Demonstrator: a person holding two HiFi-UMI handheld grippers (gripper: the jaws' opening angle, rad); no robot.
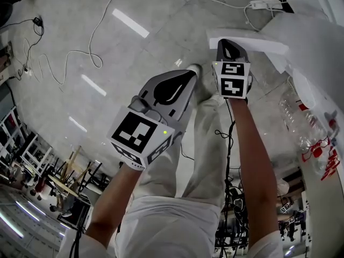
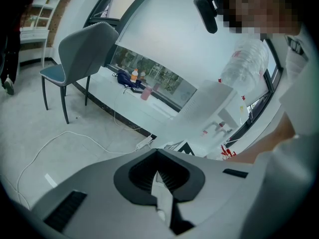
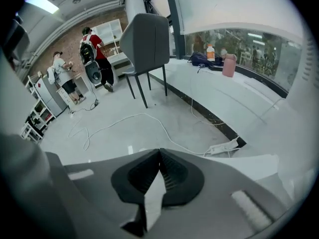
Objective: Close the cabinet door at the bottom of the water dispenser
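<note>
The water dispenser [image 1: 317, 63] stands at the right with a clear bottle [image 1: 296, 117] on it. Its white cabinet door [image 1: 258, 41] sticks out over the floor, swung open. My right gripper [image 1: 230, 43] is shut with nothing in it, its tip at the door's near edge; whether it touches is unclear. Lower and to the left, my left gripper [image 1: 191, 75] hangs shut and empty over the person's white trousers. The left gripper view shows the dispenser [image 2: 212, 106] and bottle [image 2: 245, 63] ahead of the shut jaws of the left gripper [image 2: 157, 152]. In the right gripper view the right gripper [image 3: 159, 152] is shut beside the door [image 3: 251, 162].
A white power strip [image 1: 264, 4] with its cable lies on the tiled floor beyond the door. More cables [image 1: 80, 55] trail across the floor at the left. A grey chair [image 3: 144, 44] stands by the window ledge [image 3: 234, 91]; two people [image 3: 89, 59] stand far off.
</note>
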